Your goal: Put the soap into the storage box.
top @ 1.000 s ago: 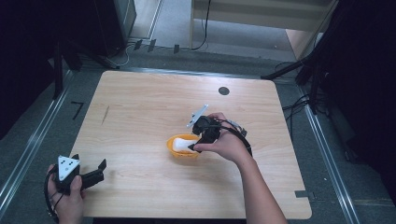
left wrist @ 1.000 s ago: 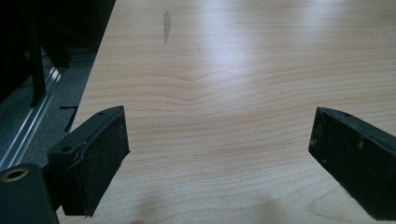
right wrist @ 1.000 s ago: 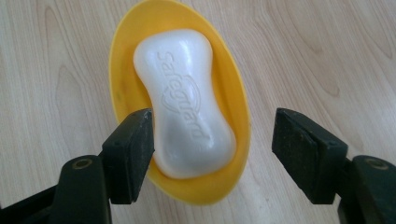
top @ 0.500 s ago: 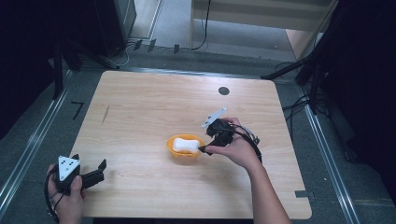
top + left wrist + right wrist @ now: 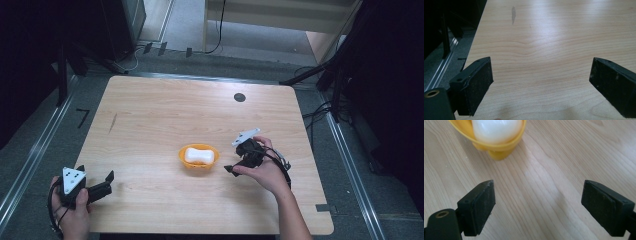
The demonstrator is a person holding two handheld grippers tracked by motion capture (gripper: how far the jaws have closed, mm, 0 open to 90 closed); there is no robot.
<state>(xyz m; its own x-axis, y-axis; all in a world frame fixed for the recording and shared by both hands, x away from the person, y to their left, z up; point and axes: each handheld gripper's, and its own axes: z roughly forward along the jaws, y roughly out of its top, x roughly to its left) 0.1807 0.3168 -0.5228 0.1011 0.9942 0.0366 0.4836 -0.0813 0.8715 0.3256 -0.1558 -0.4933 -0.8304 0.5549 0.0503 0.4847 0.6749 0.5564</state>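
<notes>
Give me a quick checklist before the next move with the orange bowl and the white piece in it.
1. White piece lies inside the orange bowl: ok.
2. Right tongs let go: ok, jaws have just been opening, nothing between them.
3. Right tongs apart from the bowl: ok, bare table lies between them.
4. Bowl upright, well inside the table edges: ok.
5. Left tongs open, nothing between them, at the near left corner: ok.
6. Piece seated flat in the bowl: cannot tell.
</notes>
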